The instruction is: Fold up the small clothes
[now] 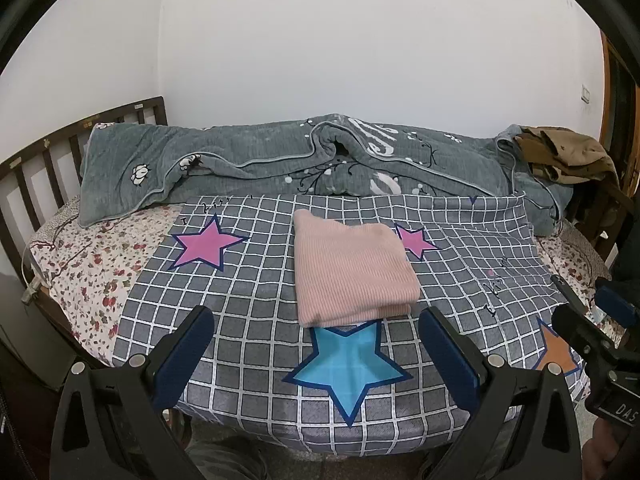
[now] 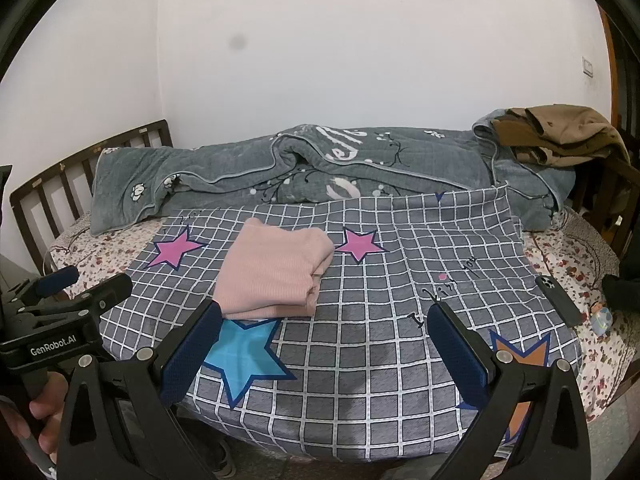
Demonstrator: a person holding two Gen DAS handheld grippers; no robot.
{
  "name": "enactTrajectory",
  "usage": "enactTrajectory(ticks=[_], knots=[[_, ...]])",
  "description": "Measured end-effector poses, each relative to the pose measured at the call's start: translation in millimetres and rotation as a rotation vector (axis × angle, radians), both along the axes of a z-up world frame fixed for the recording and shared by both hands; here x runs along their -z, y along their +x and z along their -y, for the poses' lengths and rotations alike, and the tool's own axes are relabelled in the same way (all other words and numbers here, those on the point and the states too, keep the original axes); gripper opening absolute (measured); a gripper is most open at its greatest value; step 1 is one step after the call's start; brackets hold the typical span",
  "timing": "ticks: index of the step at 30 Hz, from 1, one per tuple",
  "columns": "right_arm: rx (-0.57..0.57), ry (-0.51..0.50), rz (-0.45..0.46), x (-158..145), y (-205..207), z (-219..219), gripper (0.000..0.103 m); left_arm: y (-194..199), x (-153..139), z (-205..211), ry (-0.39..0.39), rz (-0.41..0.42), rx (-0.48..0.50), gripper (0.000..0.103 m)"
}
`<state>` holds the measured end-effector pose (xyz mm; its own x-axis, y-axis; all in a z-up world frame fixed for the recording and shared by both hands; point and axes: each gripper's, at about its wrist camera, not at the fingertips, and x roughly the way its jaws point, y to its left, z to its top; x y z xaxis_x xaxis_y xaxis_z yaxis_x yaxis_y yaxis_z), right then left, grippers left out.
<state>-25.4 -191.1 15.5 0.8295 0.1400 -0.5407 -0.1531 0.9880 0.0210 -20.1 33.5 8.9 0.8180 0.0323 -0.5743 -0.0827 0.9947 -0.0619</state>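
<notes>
A pink ribbed garment (image 1: 352, 268) lies folded into a neat rectangle on the grey checked sheet with stars (image 1: 248, 280). It also shows in the right wrist view (image 2: 276, 276). My left gripper (image 1: 316, 320) is open and empty, held back from the garment's near edge, above the blue star. My right gripper (image 2: 324, 316) is open and empty, to the right of the garment. The right gripper shows at the right edge of the left wrist view (image 1: 588, 320). The left gripper shows at the left edge of the right wrist view (image 2: 80, 292).
A rumpled grey quilt (image 1: 280, 160) lies along the far side of the bed. Brown clothing (image 2: 560, 132) is piled at the far right. A dark phone (image 2: 558, 300) and a small figurine (image 2: 602, 316) lie at the sheet's right edge. A wooden headboard (image 1: 48, 152) stands at left.
</notes>
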Motion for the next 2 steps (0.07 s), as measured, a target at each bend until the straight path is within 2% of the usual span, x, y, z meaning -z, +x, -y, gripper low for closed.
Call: enactTrajectory(ticks=[2], knots=[[-0.001,0.001,-0.001,-0.3,0.4,-1.4,0.101,1.0,-1.0,0.8,0.014,-0.006,-0.001,0.103]])
